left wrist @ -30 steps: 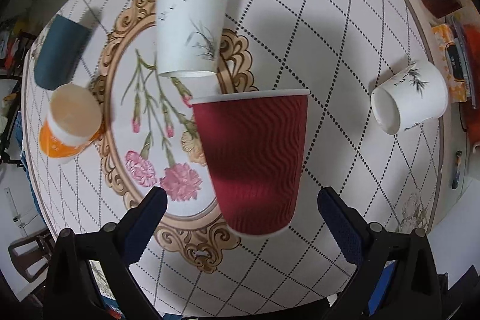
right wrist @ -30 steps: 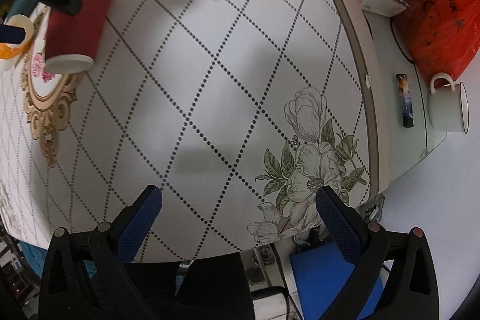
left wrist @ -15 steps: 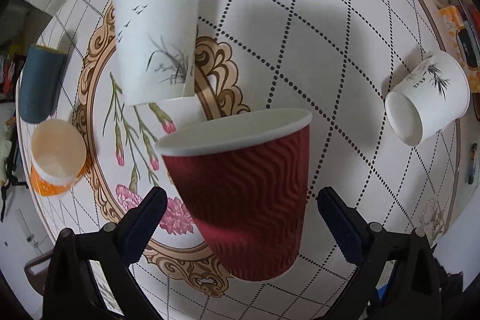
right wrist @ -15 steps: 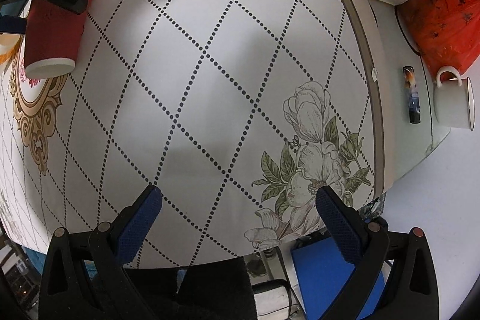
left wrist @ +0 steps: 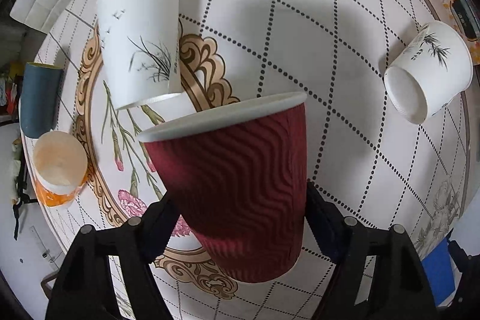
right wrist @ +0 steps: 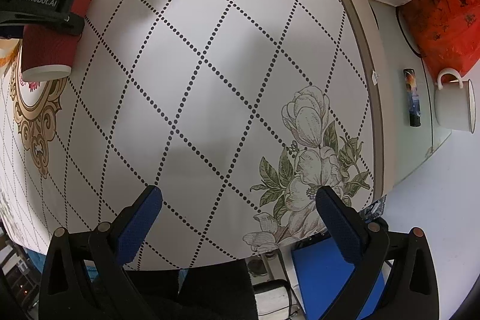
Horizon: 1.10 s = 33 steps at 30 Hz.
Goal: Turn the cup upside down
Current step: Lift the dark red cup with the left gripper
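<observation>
A dark red ribbed paper cup [left wrist: 237,188] fills the middle of the left wrist view, its white rim pointing away toward the table. My left gripper [left wrist: 240,218] is shut on the red cup, one pad on each side of its lower body. In the right wrist view the red cup [right wrist: 57,26] stands rim-down at the far left with the left gripper clamped across it. My right gripper [right wrist: 238,200] is open and empty above the bare tablecloth near the table's front edge.
A white cup with a grass print [left wrist: 141,41] stands rim-down behind the red cup. A blue cup [left wrist: 39,101] and an orange cup [left wrist: 58,167] are at the left. A white cup [left wrist: 429,71] lies on its side at the right. A mug [right wrist: 454,105] stands on a side surface.
My left gripper moved in around the red cup and closed on its sides. The right gripper has stayed open with only a slight shift.
</observation>
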Each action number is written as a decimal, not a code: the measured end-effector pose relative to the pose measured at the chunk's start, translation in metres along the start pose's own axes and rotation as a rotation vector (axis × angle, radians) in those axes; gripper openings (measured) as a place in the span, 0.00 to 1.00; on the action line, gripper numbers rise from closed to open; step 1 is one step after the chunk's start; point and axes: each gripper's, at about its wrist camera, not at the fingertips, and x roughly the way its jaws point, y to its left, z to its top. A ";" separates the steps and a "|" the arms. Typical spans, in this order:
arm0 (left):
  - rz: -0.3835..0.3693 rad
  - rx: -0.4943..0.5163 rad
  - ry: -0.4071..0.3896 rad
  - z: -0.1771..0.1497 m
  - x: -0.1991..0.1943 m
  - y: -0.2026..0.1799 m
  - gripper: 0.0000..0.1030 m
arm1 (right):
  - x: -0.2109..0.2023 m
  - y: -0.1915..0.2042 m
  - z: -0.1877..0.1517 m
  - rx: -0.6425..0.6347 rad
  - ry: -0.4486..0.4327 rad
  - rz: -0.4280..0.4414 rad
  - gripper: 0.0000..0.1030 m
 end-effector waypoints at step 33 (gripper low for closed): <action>-0.262 -0.260 0.090 -0.162 -0.008 -0.018 0.74 | -0.032 0.003 -0.089 -0.083 -0.070 0.006 1.00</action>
